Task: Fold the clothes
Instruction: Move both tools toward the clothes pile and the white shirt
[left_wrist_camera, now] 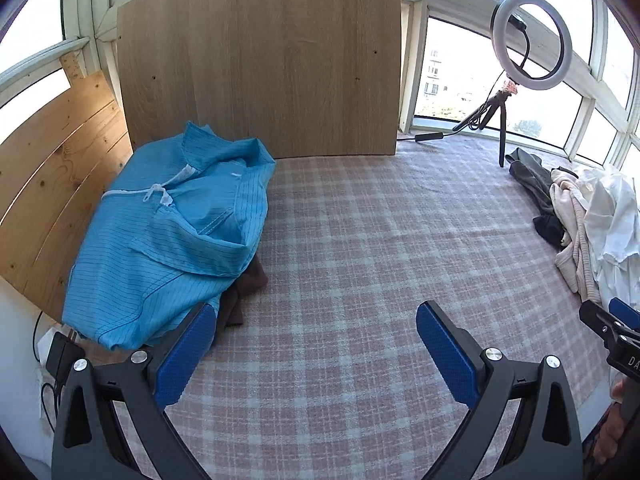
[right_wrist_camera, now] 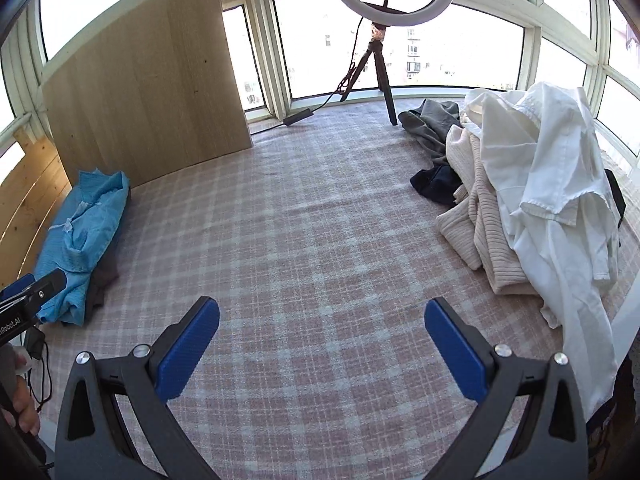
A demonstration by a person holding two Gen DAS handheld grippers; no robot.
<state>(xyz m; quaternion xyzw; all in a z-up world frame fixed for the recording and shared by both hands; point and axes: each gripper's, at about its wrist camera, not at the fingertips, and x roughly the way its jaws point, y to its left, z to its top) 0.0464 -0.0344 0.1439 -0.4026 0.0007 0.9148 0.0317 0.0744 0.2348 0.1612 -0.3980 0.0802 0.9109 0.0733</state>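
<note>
A folded light-blue striped garment [left_wrist_camera: 168,236] lies at the far left of the checked cloth surface [left_wrist_camera: 360,248], on top of a brown garment [left_wrist_camera: 248,280]. The same blue garment [right_wrist_camera: 80,236] shows at the left in the right wrist view. A loose pile at the right holds a white shirt [right_wrist_camera: 552,184], a cream ribbed knit [right_wrist_camera: 476,216], a grey piece [right_wrist_camera: 432,124] and a dark piece [right_wrist_camera: 436,186]. My left gripper [left_wrist_camera: 316,316] is open and empty just right of the blue garment. My right gripper [right_wrist_camera: 322,312] is open and empty over bare cloth, left of the pile.
A wooden board [left_wrist_camera: 260,60] stands upright at the back, and pine planks [left_wrist_camera: 52,184] line the left side. A ring light on a tripod [left_wrist_camera: 528,40] with its cable stands by the windows. A person's hand [right_wrist_camera: 20,408] holds the left tool.
</note>
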